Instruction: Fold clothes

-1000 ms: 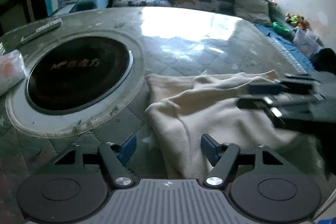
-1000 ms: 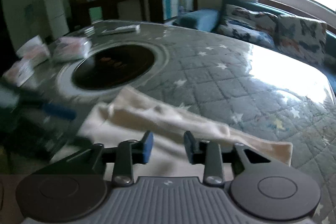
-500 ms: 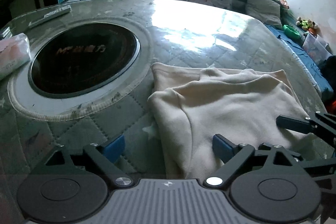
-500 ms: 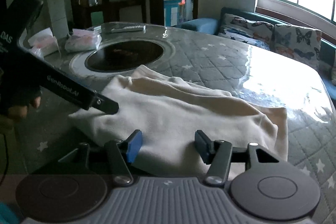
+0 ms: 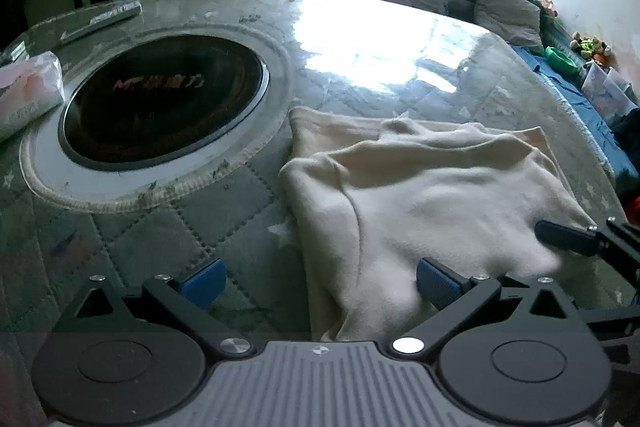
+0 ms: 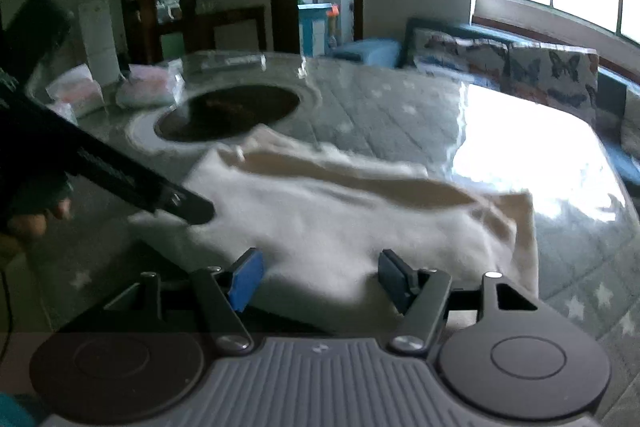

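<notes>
Cream garment (image 5: 420,195) lies loose between opening fingers (image 5: 436,281)

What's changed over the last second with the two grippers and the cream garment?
Both grippers let go: the left gripper and right gripper have jaws opening, with nothing pinched between them. The right gripper, earlier reaching across the cream garment, has pulled back to its near edge. The garment now lies folded flat on the table. The round black inset and packets are unmoved.
</notes>
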Demonstrator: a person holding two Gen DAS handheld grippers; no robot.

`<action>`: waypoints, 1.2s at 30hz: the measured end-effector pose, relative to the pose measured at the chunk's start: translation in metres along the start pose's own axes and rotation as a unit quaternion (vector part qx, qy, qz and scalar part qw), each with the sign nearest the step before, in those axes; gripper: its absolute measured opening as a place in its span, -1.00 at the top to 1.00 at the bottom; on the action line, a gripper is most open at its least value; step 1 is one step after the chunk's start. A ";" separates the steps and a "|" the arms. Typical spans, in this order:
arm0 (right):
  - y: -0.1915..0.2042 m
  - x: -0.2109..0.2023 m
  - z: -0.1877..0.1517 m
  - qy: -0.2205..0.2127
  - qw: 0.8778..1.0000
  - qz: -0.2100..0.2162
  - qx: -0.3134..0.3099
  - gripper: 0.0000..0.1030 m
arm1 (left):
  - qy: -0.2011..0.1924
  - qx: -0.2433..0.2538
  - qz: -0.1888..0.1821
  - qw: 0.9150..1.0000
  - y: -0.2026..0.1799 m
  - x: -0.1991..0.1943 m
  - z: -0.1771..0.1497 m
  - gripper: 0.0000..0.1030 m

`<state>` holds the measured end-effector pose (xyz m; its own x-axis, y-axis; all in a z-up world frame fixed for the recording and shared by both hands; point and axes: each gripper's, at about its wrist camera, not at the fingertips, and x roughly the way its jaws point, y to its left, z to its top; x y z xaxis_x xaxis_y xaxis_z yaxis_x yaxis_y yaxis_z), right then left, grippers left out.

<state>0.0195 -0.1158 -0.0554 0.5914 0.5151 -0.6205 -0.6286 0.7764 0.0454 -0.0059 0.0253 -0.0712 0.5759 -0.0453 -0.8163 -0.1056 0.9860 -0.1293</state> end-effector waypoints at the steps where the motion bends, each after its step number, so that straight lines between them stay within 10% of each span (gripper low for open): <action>1: 0.001 -0.001 0.002 -0.001 1.000 -0.001 -0.004 -0.29 | 0.001 -0.005 -0.001 1.000 0.001 0.000 0.000 -1.00; 36: 0.065 0.002 0.023 0.001 0.986 0.074 -0.150 -0.24 | -0.033 -0.057 0.046 0.997 0.031 -0.019 0.014 -1.00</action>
<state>-0.0087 -0.0557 -0.0357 0.4813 0.6129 -0.6267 -0.8292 0.5501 -0.0988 -0.0088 0.0594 -0.0523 0.6118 0.0580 -0.7889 -0.2492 0.9607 -0.1226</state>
